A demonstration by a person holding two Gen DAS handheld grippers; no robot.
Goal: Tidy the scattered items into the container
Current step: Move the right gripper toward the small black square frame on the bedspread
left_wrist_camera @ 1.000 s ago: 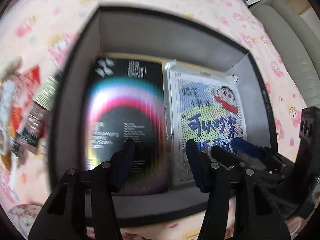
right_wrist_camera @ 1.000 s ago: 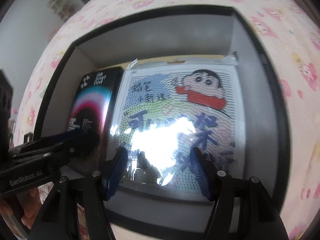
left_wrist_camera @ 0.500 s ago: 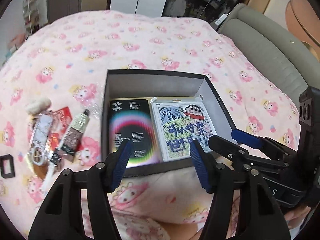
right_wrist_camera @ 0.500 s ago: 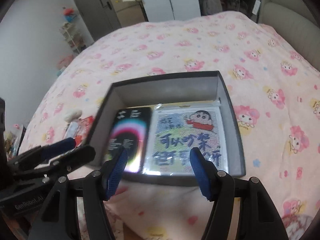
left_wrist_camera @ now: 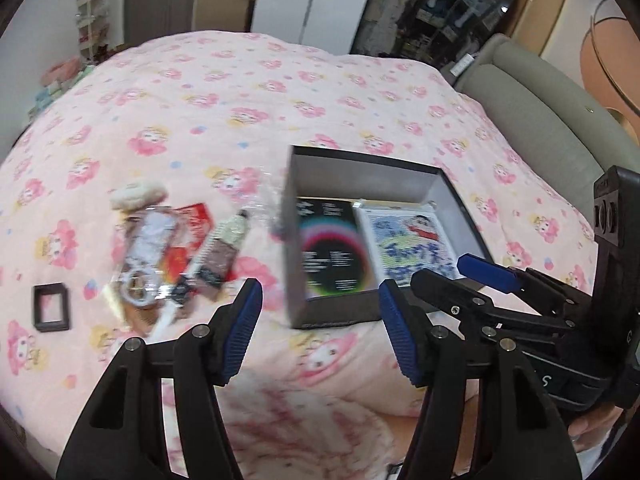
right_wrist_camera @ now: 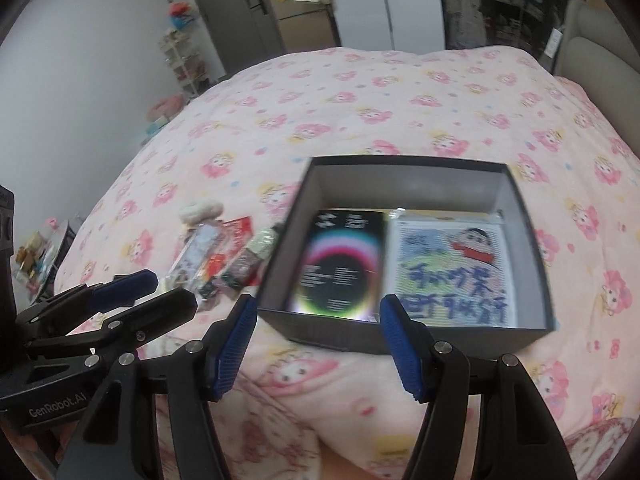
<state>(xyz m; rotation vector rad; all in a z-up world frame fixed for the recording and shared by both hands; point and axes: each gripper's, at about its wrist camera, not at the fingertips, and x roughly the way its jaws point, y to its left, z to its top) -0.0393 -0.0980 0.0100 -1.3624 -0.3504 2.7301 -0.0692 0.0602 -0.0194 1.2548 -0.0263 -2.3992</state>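
A dark open box [left_wrist_camera: 362, 176] [right_wrist_camera: 404, 334] sits on the pink bed. Inside lie a black booklet with a rainbow ring [left_wrist_camera: 330, 254] [right_wrist_camera: 340, 266] and a cartoon bead sheet in plastic [left_wrist_camera: 412, 242] [right_wrist_camera: 450, 272]. Left of the box lie a cream tube [left_wrist_camera: 224, 248] [right_wrist_camera: 250, 254], a red packet [left_wrist_camera: 192, 224], a clear packet with a white ring [left_wrist_camera: 146, 256] [right_wrist_camera: 196, 252], a white fluffy item [left_wrist_camera: 138, 194] [right_wrist_camera: 200, 210] and a small black frame [left_wrist_camera: 51, 307]. My left gripper [left_wrist_camera: 320, 330] [right_wrist_camera: 136, 294] is open and empty, held back from the box. My right gripper [right_wrist_camera: 318, 340] [left_wrist_camera: 460, 270] is open and empty before the box's near wall.
The pink cartoon-print bedcover [left_wrist_camera: 240, 100] spreads all around. A grey padded headboard [left_wrist_camera: 540, 120] stands on the right. Cupboards and a door [right_wrist_camera: 248, 8] stand beyond the bed, with a shelf rack [right_wrist_camera: 184, 60] by the wall.
Both grippers have pulled up and back out of the box. The left wrist view has swung left, so the scattered items now show. Both stay open and empty.
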